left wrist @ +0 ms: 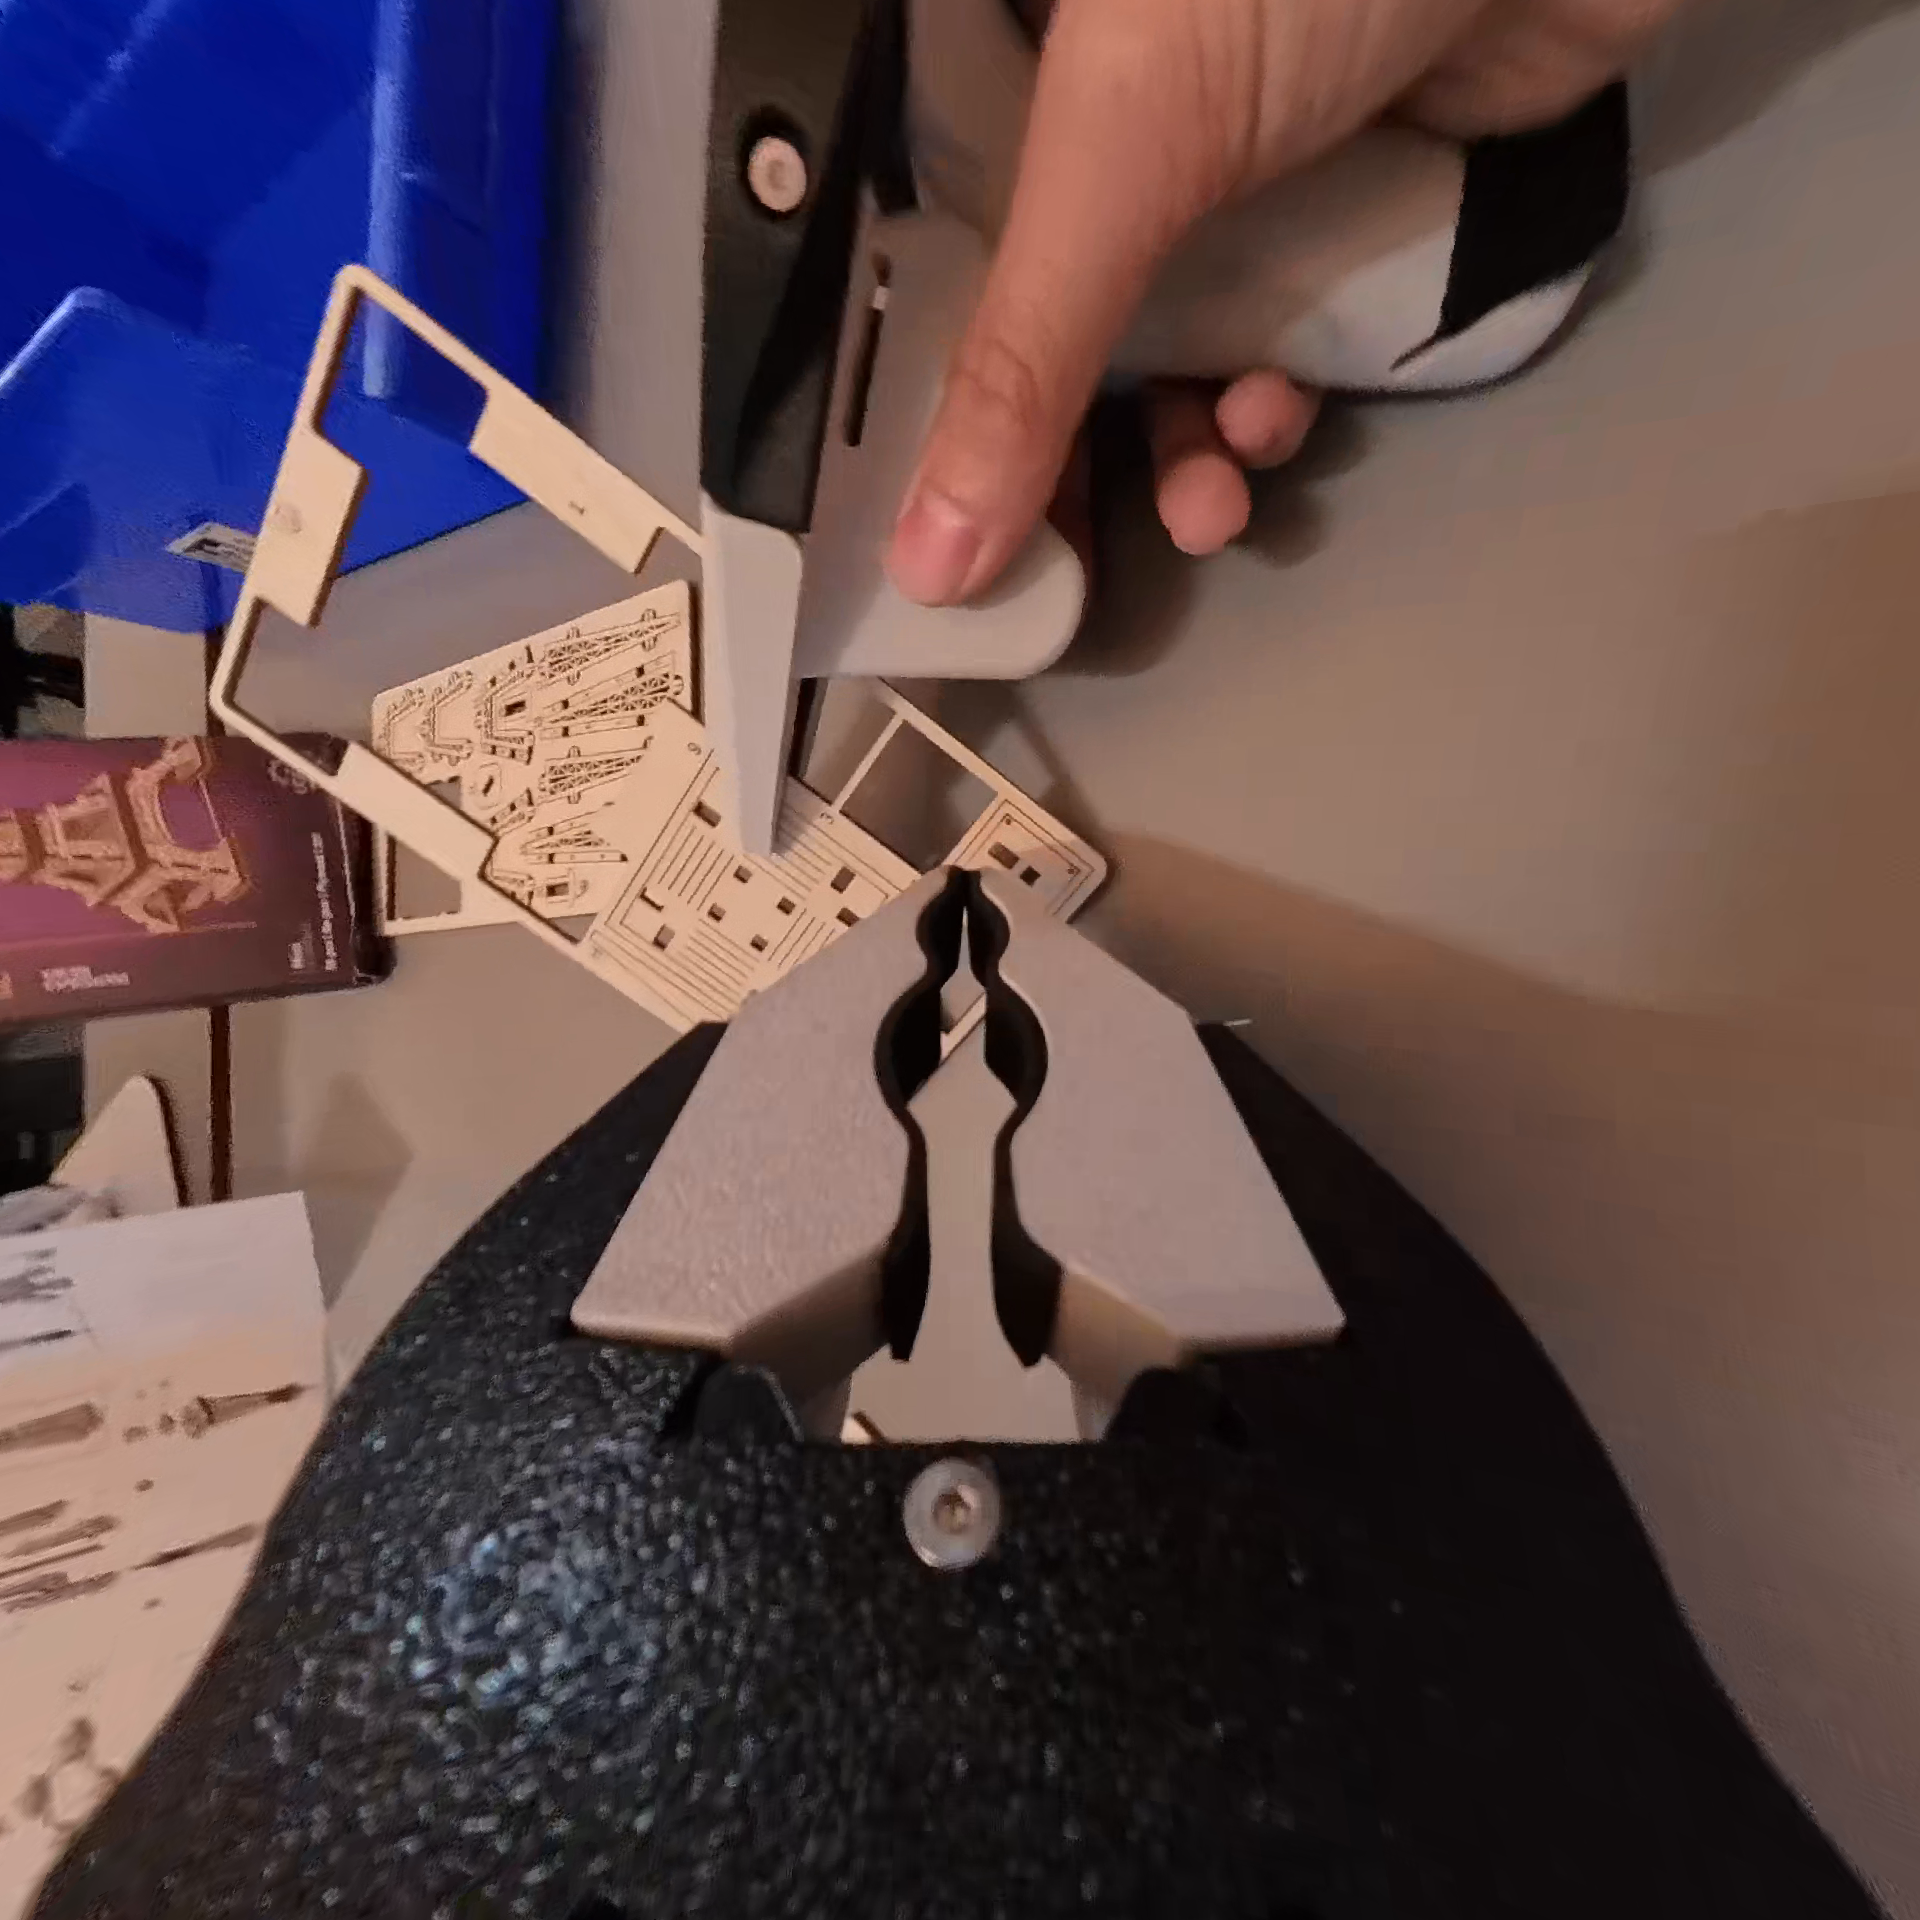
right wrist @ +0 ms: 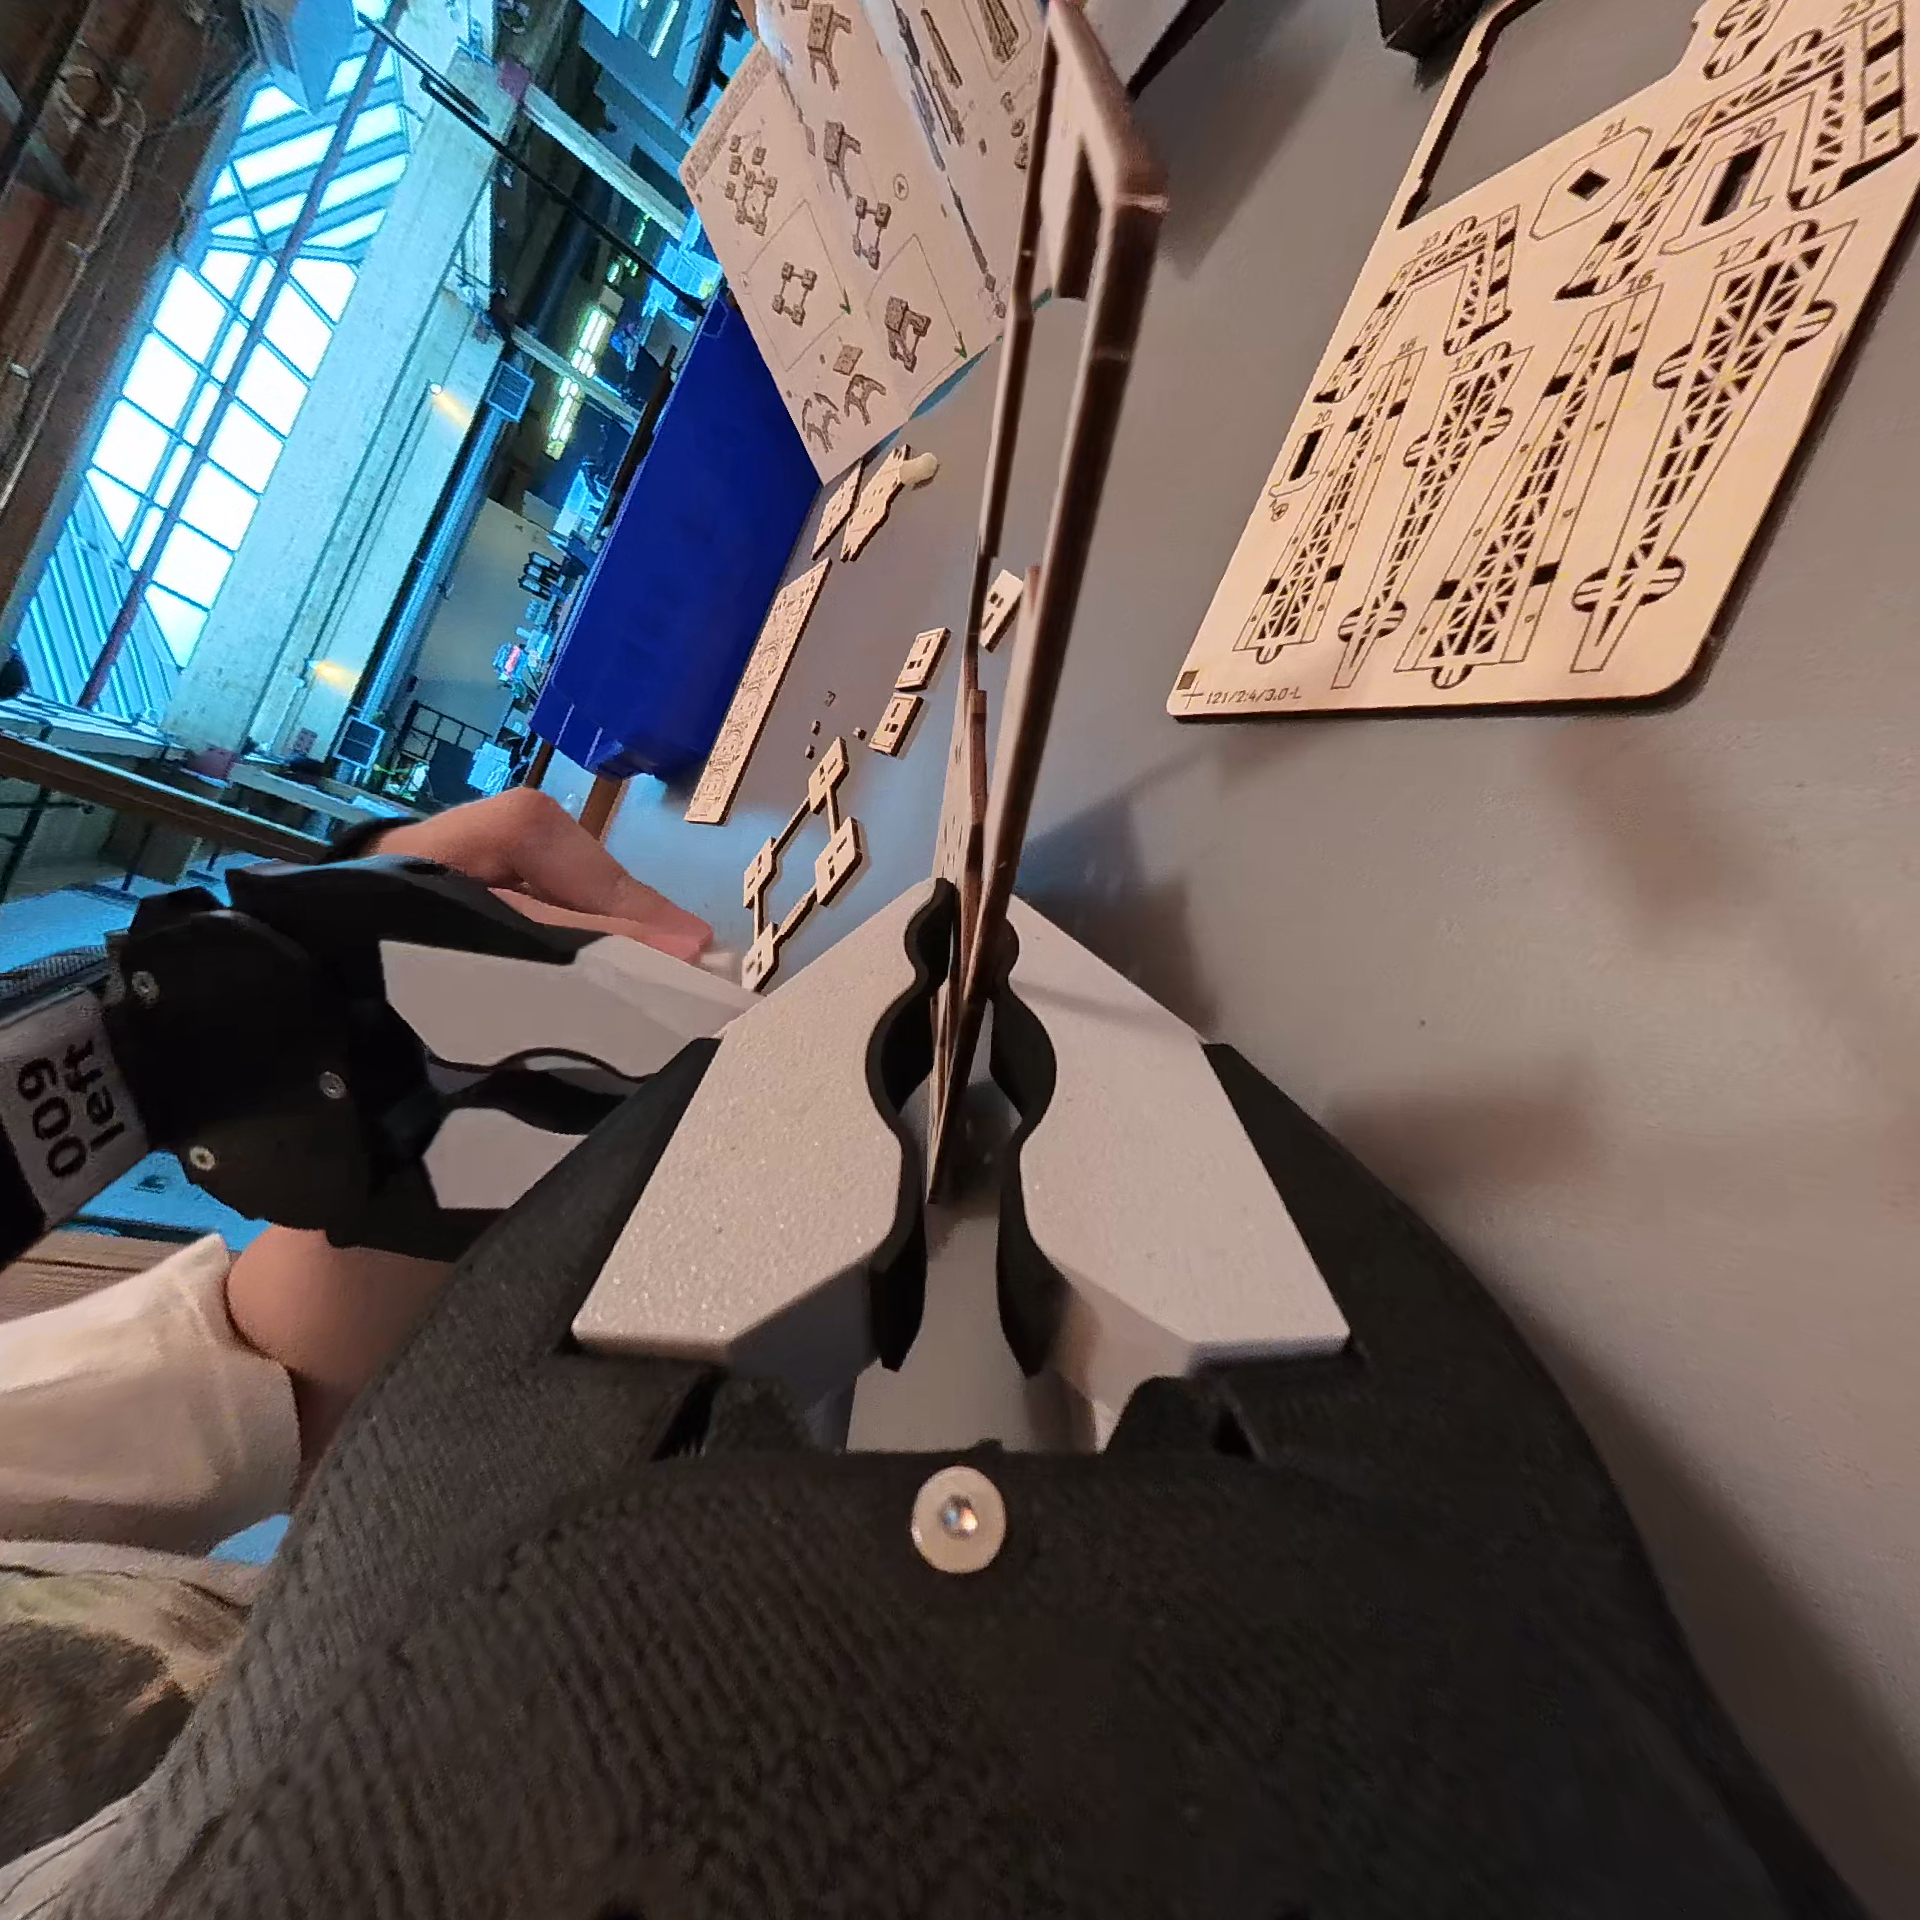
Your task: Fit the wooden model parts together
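While the right claw [right wrist: 961, 935] pinches the laser-cut wooden sheet [left wrist: 665, 821] upright off the bench [left wrist: 1507, 935], the left claw [left wrist: 964, 894] is clenched on its lower corner; steady the frame, I judge, and press one part out gently; thin tabs may snap.

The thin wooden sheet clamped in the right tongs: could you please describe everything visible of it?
The thin pale laser-cut plywood sheet is a part frame: several pieces are already punched out, leaving open rectangular windows, while slotted panels remain attached. It is held edge-up off the grey table. The right tongs are shut on one edge, and the left tongs are closed at a corner of it.
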`<action>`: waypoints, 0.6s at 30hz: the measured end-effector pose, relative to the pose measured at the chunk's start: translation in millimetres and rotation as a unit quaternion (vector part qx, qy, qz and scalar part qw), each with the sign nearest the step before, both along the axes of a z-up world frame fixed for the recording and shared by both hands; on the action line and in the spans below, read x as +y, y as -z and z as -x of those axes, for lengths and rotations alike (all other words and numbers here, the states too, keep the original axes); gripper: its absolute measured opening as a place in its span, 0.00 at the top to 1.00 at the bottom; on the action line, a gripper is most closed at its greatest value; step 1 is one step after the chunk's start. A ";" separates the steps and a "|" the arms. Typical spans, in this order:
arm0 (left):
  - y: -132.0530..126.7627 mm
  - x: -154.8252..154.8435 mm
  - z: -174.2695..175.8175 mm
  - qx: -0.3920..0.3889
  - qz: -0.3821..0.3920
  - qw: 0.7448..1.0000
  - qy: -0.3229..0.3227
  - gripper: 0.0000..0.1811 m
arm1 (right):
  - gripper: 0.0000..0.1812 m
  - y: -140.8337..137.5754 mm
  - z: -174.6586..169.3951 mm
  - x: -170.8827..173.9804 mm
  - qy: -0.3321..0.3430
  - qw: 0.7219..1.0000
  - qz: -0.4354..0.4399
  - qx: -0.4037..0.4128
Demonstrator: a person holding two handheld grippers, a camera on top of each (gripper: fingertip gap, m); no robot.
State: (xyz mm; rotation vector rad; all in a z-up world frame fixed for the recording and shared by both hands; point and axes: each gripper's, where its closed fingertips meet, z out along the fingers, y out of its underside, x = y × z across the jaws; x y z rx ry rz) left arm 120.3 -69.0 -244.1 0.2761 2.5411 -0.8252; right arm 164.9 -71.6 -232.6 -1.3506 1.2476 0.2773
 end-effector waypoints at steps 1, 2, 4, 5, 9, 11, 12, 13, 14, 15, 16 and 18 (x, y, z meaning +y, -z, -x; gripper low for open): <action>-0.5 0.9 1.5 0.008 0.006 1.000 -0.006 1.00 | 0.99 0.0 -0.1 0.1 0.000 1.000 0.000 0.000; 0.6 2.4 1.0 0.007 0.002 1.000 -0.012 1.00 | 0.99 -0.2 0.1 0.1 0.000 1.000 0.000 -0.001; 2.6 5.2 -3.1 -0.018 -0.012 1.000 -0.018 1.00 | 0.99 -0.2 0.4 0.6 -0.002 1.000 0.000 -0.001; 4.7 6.0 -3.5 -0.022 -0.021 0.999 -0.019 1.00 | 0.99 -0.3 0.4 0.9 -0.003 1.000 0.000 -0.001; 9.9 0.0 -3.5 -0.023 -0.016 1.000 -0.013 1.00 | 0.99 -0.5 0.6 0.9 -0.003 1.000 0.000 -0.002; 10.2 -0.7 -3.7 -0.026 -0.017 0.999 -0.012 1.00 | 0.99 -0.6 0.3 0.4 -0.002 1.000 -0.001 -0.001; 10.1 -0.7 -3.6 -0.026 -0.017 0.999 -0.011 1.00 | 0.99 -0.7 0.4 0.4 -0.002 1.000 -0.001 -0.001; 10.0 -0.7 -3.6 -0.027 -0.016 0.999 -0.010 1.00 | 0.99 -0.8 0.5 0.5 -0.002 1.000 -0.001 -0.001; 9.6 -0.5 -3.9 -0.030 -0.016 0.999 -0.009 1.00 | 0.99 -1.0 0.6 0.6 -0.003 1.000 -0.002 -0.002; 8.8 0.1 -5.3 -0.039 -0.018 0.999 -0.010 1.00 | 0.99 -0.9 0.7 0.8 -0.003 1.000 -0.002 -0.002; 8.8 1.2 -6.3 -0.044 -0.022 0.999 -0.010 1.00 | 0.99 -0.9 0.8 0.9 -0.004 1.000 -0.001 -0.002; 9.7 1.6 -6.2 -0.038 -0.021 0.999 -0.012 1.00 | 0.99 -0.7 0.6 0.7 -0.003 1.000 -0.002 -0.001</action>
